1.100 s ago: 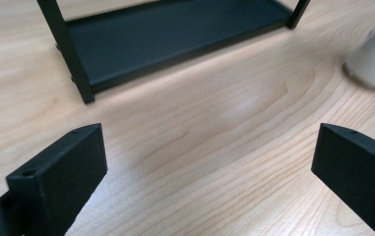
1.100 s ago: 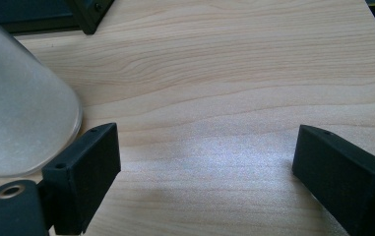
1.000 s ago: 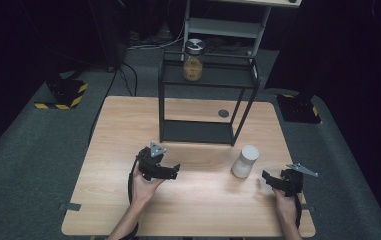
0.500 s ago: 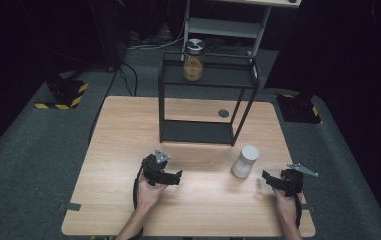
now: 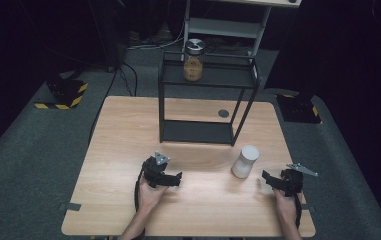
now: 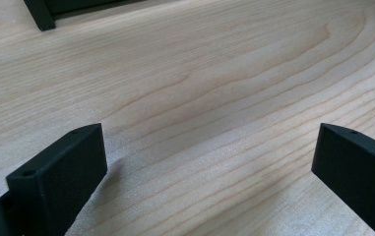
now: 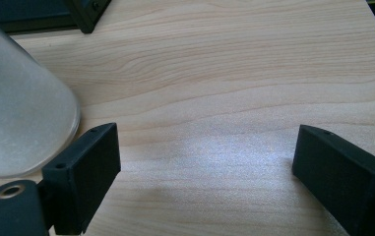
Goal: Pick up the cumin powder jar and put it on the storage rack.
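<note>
A white frosted jar (image 5: pixel 244 161) stands on the wooden table (image 5: pixel 118 135) in front of a black metal shelf rack (image 5: pixel 205 102). On the rack's top sits a glass jar (image 5: pixel 193 60) with a metal lid and yellow-brown contents. My left gripper (image 5: pixel 177 179) rests low over the table, left of the white jar, open with bare wood between its jaws (image 6: pixel 209 162). To the right of the white jar, my right gripper (image 5: pixel 268 178) is open and empty (image 7: pixel 204 167). The white jar (image 7: pixel 17 108) stands just beyond its left jaw.
A small dark round hole (image 5: pixel 223 113) marks the table behind the rack. A white shelf unit (image 5: pixel 228 25) stands on the floor beyond the table, with yellow-black striped stand feet (image 5: pixel 60 97) on both sides.
My left gripper has come down and moved nearer the table's front edge. The right gripper and the jars have stayed where they were.
</note>
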Tool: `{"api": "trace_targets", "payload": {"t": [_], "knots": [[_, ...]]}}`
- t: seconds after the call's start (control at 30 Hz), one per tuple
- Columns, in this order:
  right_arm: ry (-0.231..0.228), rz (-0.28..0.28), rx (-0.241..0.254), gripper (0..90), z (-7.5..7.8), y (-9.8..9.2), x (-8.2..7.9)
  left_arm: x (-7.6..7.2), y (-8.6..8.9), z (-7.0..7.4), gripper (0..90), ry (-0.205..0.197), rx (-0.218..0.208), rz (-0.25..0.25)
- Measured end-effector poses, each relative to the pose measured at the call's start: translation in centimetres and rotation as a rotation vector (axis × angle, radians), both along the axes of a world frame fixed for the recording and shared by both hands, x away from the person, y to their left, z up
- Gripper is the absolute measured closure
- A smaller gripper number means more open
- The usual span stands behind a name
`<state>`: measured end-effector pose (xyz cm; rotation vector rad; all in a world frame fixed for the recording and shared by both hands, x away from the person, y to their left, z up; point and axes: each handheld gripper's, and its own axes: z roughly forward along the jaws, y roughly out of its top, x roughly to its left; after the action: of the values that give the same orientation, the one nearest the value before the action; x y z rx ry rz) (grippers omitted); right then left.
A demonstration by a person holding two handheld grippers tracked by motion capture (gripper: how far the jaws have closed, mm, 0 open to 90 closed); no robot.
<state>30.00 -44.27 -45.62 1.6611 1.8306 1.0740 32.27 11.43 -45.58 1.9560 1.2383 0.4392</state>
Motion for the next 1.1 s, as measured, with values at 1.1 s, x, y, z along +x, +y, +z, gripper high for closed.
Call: {"api": "trace_targets", "payload": {"t": [1.1], "knots": [[0.024,0.027,-0.079,7.7,0.5,1.4,0.4,0.1,-2.2,0.3,0.8,-0.002,0.113,0.009]]}}
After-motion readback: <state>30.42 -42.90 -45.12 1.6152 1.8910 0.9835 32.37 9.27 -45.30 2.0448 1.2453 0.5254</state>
